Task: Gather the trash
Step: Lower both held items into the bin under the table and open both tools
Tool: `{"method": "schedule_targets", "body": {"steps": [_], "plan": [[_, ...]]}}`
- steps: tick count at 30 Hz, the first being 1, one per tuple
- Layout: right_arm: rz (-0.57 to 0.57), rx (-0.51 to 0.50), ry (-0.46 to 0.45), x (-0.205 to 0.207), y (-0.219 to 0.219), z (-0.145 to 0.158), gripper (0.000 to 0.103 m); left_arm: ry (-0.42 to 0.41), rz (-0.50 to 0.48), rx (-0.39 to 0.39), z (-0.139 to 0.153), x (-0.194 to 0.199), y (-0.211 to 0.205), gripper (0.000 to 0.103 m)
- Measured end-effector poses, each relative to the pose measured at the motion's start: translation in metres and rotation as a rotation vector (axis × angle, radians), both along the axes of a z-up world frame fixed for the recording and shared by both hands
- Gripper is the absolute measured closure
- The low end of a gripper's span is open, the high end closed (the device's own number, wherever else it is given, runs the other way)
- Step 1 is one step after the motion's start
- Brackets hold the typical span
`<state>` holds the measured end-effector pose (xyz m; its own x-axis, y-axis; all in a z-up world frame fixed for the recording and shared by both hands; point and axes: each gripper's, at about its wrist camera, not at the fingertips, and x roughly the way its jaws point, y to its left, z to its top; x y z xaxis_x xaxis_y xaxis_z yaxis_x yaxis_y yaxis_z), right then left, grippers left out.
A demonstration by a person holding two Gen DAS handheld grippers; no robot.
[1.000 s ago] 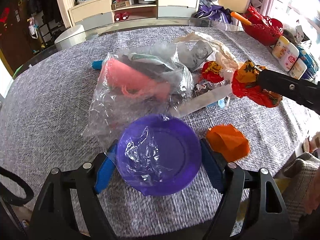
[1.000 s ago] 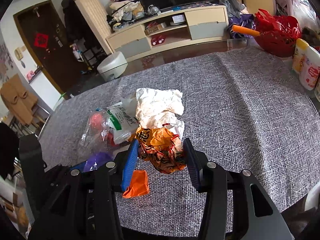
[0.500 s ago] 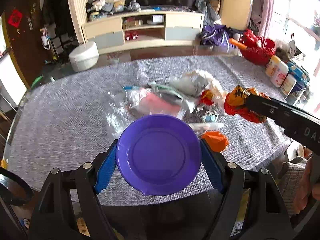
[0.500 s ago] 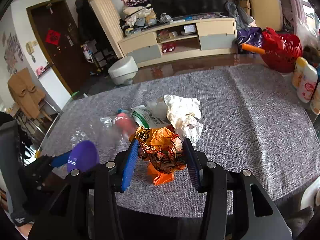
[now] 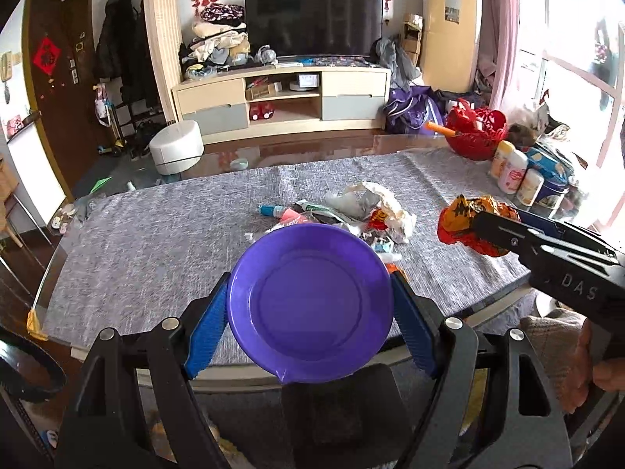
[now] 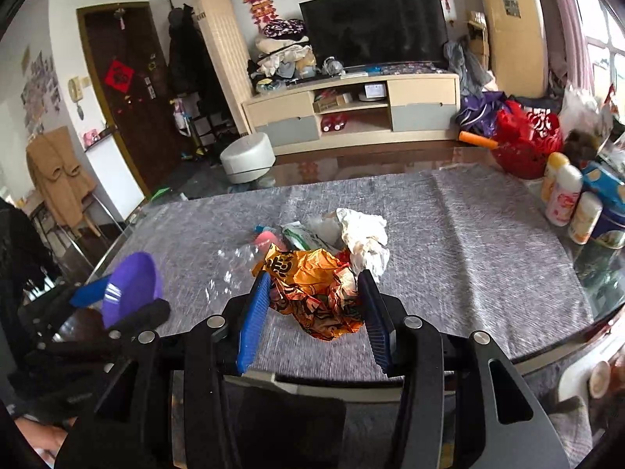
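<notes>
My left gripper (image 5: 310, 308) is shut on a purple plastic plate (image 5: 310, 306), held above the near edge of the table; the same plate (image 6: 131, 287) shows at the left in the right wrist view. My right gripper (image 6: 314, 301) is shut on a crumpled orange and red wrapper (image 6: 312, 293), lifted off the cloth; that wrapper (image 5: 463, 226) appears at the right in the left wrist view. A pile of trash (image 5: 351, 215) lies on the grey tablecloth (image 5: 156, 234): white crumpled paper (image 6: 365, 234), clear plastic, a pink item and a green-printed packet.
A red basket (image 5: 474, 133) and several bottles (image 5: 511, 168) with a blue tin stand at the table's far right. A TV cabinet (image 5: 281, 97) and a white round stool (image 5: 175, 148) are on the floor beyond. A person's hand (image 5: 601, 367) holds the right gripper's handle.
Both grippers rose and drew back from the table with their loads. The clear plastic bag slid off the purple plate and stayed on the cloth. The pile now looks smaller and farther.
</notes>
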<state>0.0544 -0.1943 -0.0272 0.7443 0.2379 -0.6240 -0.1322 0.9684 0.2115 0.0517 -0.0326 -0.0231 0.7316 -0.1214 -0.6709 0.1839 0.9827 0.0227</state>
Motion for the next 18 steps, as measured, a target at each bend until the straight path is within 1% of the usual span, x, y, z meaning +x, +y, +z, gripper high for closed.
{"method": "schedule_targets", "body": {"steps": [5, 8, 10, 13, 15, 18], "plan": [[0.018, -0.028, 0.034, -0.03, 0.005, -0.013, 0.056, 0.024, -0.012, -0.006, -0.007, -0.032, 0.009, 0.028], [0.036, -0.043, 0.067, -0.042, 0.01, -0.026, 0.056, 0.062, -0.016, -0.009, -0.022, -0.049, 0.015, 0.028], [0.055, -0.034, 0.104, -0.049, 0.011, -0.04, 0.056, 0.095, -0.015, -0.016, -0.035, -0.055, 0.018, 0.028], [0.068, -0.029, 0.174, -0.052, 0.016, -0.065, 0.056, 0.183, -0.009, -0.038, -0.066, -0.061, 0.024, 0.028], [0.072, -0.043, 0.214, -0.052, 0.021, -0.083, 0.056, 0.254, -0.016, -0.061, -0.092, -0.064, 0.025, 0.028], [0.086, -0.034, 0.281, -0.05, 0.027, -0.109, 0.056, 0.343, -0.012, -0.085, -0.127, -0.064, 0.028, 0.028]]}}
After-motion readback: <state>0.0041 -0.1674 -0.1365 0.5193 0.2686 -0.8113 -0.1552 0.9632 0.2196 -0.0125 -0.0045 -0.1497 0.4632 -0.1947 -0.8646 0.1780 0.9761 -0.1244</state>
